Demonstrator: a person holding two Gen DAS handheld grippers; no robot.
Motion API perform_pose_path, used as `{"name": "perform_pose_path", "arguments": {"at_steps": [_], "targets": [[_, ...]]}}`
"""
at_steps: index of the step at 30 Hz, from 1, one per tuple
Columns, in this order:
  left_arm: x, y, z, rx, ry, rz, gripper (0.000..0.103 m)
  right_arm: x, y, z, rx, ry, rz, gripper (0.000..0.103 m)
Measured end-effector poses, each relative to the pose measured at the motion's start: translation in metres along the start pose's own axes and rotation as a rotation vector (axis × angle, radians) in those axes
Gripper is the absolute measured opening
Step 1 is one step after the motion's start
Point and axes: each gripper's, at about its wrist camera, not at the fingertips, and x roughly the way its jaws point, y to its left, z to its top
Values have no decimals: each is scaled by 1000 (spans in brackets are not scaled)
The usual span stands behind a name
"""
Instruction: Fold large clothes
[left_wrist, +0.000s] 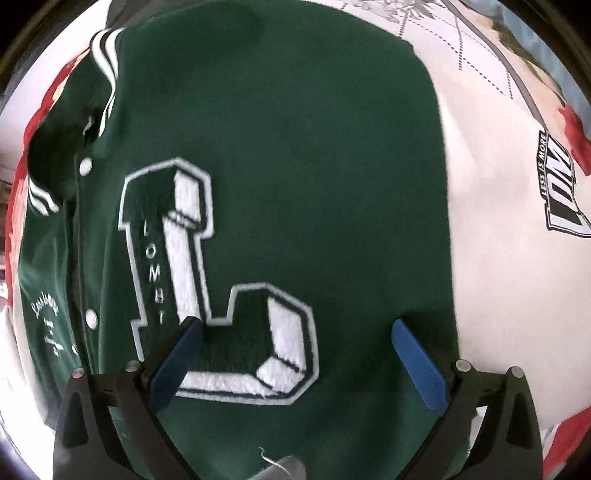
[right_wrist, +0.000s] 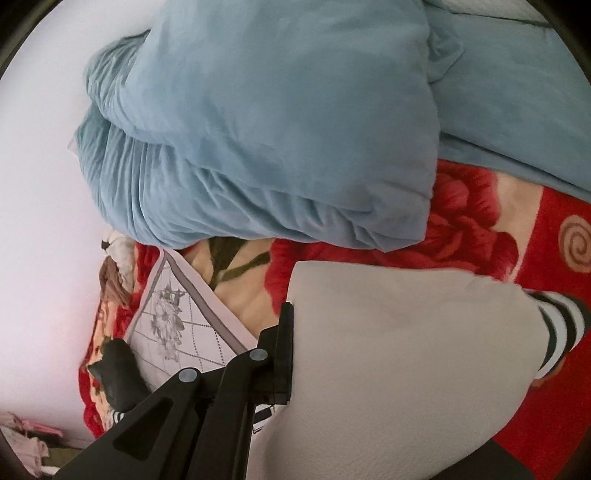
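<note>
A green varsity jacket (left_wrist: 314, 166) lies flat in the left wrist view, with a large white letter patch (left_wrist: 184, 251), white snap buttons and a striped collar (left_wrist: 105, 55). Its white sleeve (left_wrist: 498, 277) with a black printed logo lies along the right side. My left gripper (left_wrist: 295, 325) points straight down over the patch, its blue pads wide open with nothing between them. In the right wrist view my right gripper (right_wrist: 291, 314) is shut on the edge of a white sleeve (right_wrist: 406, 350), which hangs lifted above the bed. The sleeve's striped cuff (right_wrist: 561, 332) trails to the right.
A bunched blue duvet (right_wrist: 277, 129) fills the far side of the bed. A red floral blanket (right_wrist: 461, 221) covers the bed under the jacket. A quilted white cloth with grey flowers (right_wrist: 177, 314) lies beside the gripper. A pale wall (right_wrist: 37, 184) stands on the left.
</note>
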Motion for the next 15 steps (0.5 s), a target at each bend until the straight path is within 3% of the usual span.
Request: {"name": "perform_pose_path", "arguments": {"at_steps": [3, 9, 13, 15], "targets": [[-8, 15, -2, -23, -12, 4, 103, -17, 25, -11, -22, -14, 51, 1], [-41, 114, -27, -201, -65, 19, 103, -39, 128, -76, -191, 46, 134, 1], [-59, 204, -55, -321, -110, 101, 103, -31, 225, -158, -414, 128, 182, 1], [-58, 246, -69, -386, -117, 152, 103, -19, 277, -218, -581, 168, 191, 1]]}}
